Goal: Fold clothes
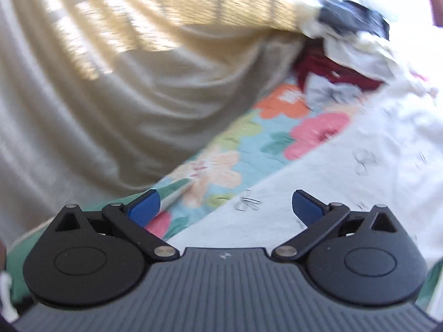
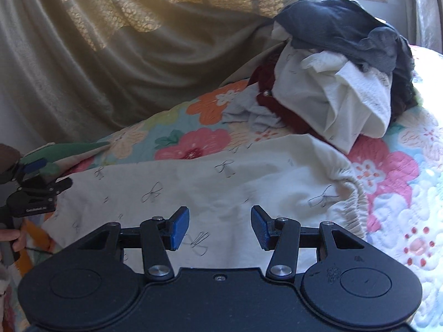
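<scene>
A white garment printed with small grey bows (image 2: pixel 221 177) lies spread flat on a floral quilt (image 2: pixel 387 182), its gathered elastic edge at the right. My right gripper (image 2: pixel 220 227) hovers just over the garment's near part, open, with only cloth showing below the gap. In the left wrist view the same garment (image 1: pixel 318 193) fills the lower right. My left gripper (image 1: pixel 225 207) stands wide open above the garment's left edge, where it meets the quilt (image 1: pixel 249 144); nothing is between its pads. That left gripper (image 2: pixel 41 175) also shows at the left border of the right wrist view.
A heap of unfolded clothes (image 2: pixel 332 83), dark grey, white, dark red and pale blue, sits at the far end of the quilt; the left wrist view shows the heap (image 1: pixel 346 44) blurred. A cream curtain (image 2: pixel 110 55) hangs along the bed's far side. A hand (image 2: pixel 12 239) grips the left handle.
</scene>
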Demonstrator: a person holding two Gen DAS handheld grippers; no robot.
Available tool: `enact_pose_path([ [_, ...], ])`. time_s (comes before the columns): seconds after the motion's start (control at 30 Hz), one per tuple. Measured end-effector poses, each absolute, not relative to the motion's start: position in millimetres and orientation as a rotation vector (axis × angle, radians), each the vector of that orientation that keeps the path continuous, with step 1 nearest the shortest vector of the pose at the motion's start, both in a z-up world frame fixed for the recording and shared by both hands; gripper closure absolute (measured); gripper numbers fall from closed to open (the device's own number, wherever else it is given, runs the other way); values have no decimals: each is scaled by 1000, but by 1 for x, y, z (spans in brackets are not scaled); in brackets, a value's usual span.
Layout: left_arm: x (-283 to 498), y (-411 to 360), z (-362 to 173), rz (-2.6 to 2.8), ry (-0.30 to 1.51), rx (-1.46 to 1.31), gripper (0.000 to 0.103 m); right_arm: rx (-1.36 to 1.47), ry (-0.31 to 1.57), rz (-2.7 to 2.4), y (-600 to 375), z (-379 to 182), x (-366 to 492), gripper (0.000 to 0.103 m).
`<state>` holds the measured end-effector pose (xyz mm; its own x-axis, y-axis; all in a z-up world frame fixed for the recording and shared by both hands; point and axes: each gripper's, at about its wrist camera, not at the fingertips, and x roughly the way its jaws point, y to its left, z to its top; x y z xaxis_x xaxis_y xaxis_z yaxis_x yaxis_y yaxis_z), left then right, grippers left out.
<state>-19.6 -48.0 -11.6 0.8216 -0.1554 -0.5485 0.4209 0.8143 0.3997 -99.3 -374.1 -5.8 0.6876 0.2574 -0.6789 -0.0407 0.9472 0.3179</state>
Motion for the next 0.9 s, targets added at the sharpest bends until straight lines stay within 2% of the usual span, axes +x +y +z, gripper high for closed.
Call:
enact_pose_path([
  [0.13, 8, -56, -17, -273, 593, 597, 0, 307, 857, 253, -356, -21, -113, 48],
  [0.2, 27, -45, -20, -292, 675, 497, 0, 300, 875, 287, -345, -25, -115, 48],
  [0.3, 49, -30, -37, -507, 910, 342, 0, 299, 917, 337, -330, -27, -113, 48],
  [0.43, 41, -37, -55, -462, 900, 468, 0, 334, 925, 356, -320, -30, -109, 48],
  [0.53, 42, -29, -56, -442, 907, 416, 2, 349, 901, 322, -319, -35, -110, 48],
  [0.57, 43, -24, -54, -434, 902, 370, 7, 352, 899, 314, -321, -37, -112, 48],
  [0.6, 45, -19, -51, -425, 896, 325, 26, 345, 898, 305, -323, -38, -114, 48],
  [0.63, 46, -14, -49, -417, 891, 279, 57, 337, 897, 295, -325, -40, -117, 48],
  [0.67, 47, -11, -47, -427, 900, 250, 70, 319, 892, 274, -329, -42, -120, 48],
  [0.7, 49, -8, -45, -437, 909, 221, 88, 300, 886, 250, -332, -43, -123, 48],
  [0.73, 49, -7, -44, -447, 915, 196, 92, 281, 879, 226, -336, -45, -126, 48],
  [0.8, 48, -6, -39, -437, 892, 185, 92, 264, 867, 189, -342, -46, -129, 48],
  [0.87, 48, -7, -32, -385, 810, 217, 86, 275, 856, 168, -348, -47, -130, 48],
  [0.9, 48, -8, -29, -358, 766, 231, 65, 290, 856, 173, -349, -47, -129, 48],
])
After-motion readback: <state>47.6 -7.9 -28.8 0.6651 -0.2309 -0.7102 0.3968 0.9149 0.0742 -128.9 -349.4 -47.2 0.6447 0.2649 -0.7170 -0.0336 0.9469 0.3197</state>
